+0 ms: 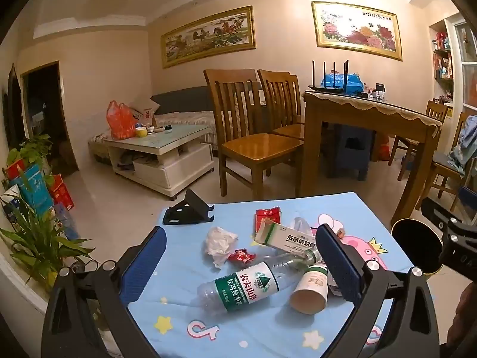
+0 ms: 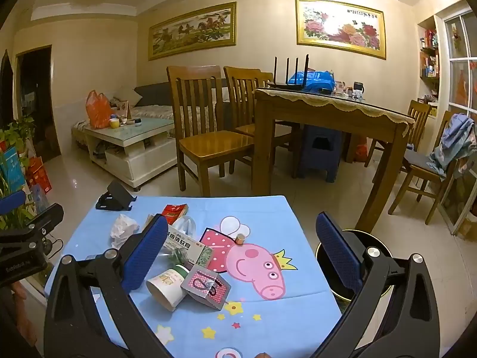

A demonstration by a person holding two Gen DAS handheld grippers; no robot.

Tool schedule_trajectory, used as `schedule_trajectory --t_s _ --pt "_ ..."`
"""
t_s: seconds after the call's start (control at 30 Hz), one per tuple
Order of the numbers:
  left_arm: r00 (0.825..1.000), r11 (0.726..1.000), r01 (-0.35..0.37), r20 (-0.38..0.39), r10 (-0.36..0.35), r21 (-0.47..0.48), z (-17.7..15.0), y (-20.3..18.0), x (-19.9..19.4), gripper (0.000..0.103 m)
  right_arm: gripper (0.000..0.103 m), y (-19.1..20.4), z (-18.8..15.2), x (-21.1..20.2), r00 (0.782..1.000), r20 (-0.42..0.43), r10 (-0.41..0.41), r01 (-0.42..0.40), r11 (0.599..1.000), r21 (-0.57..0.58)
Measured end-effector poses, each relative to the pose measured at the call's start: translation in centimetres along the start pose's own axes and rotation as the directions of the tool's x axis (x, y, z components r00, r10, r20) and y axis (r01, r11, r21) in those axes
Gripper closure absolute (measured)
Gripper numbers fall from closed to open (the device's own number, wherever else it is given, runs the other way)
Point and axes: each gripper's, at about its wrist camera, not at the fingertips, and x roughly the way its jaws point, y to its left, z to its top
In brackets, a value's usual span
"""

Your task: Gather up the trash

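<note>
Trash lies on a small table with a blue cartoon cloth (image 1: 268, 334). In the left wrist view I see an empty plastic water bottle (image 1: 244, 286) on its side, a tipped paper cup (image 1: 310, 292), a crumpled tissue (image 1: 219, 243), a red candy wrapper (image 1: 241, 256), a white-green medicine box (image 1: 286, 238) and a red cigarette pack (image 1: 266, 216). My left gripper (image 1: 238, 265) is open above the bottle. My right gripper (image 2: 241, 256) is open above the cup (image 2: 167, 286), a small pink box (image 2: 205, 289) and the medicine box (image 2: 184, 244). A black bin (image 2: 351, 250) stands right of the table.
A black phone stand (image 1: 187, 211) sits at the table's far left corner. A small bottle cap (image 2: 240, 238) lies on the cloth. Wooden chairs (image 1: 253, 137) and a dining table (image 1: 366, 125) stand behind. Plants and boxes (image 1: 32, 208) line the left wall.
</note>
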Motion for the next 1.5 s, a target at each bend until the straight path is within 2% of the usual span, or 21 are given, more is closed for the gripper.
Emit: schedule_trajectory --t_s 0.17,0.23,0.57,0.63,1.1,1.5 --pt "0.999 0.999 -0.032 0.024 0.032 -0.006 -0.1 -0.3 -0.6 0.006 0.005 0.1 0.0 -0.1 1.000 0.006 0.000 0.000 1.000 -0.006" --pt "0.999 0.999 0.038 -0.008 -0.038 -0.002 0.0 -0.2 -0.3 0.006 0.005 0.2 -0.1 0.0 1.000 0.003 0.002 -0.001 1.000 -0.004" --pt "0.999 0.999 0.036 -0.013 -0.036 -0.009 -0.1 0.2 -1.0 0.006 0.005 1.2 -0.5 -0.9 1.000 -0.003 0.006 -0.006 1.000 0.010" --pt "0.999 0.999 0.044 -0.015 -0.044 -0.010 -0.1 0.3 -1.2 0.006 0.005 0.4 -0.4 -0.3 1.000 -0.004 0.009 -0.009 1.000 0.010" --pt "0.998 0.998 0.059 -0.031 -0.060 -0.008 -0.1 0.4 0.0 0.006 0.005 0.5 -0.5 0.2 1.000 -0.011 0.011 -0.011 1.000 0.013" --pt "0.998 0.998 0.059 -0.032 -0.059 -0.016 -0.2 0.5 0.1 0.006 0.005 1.6 -2.4 1.4 1.000 -0.024 0.017 -0.017 1.000 0.010"
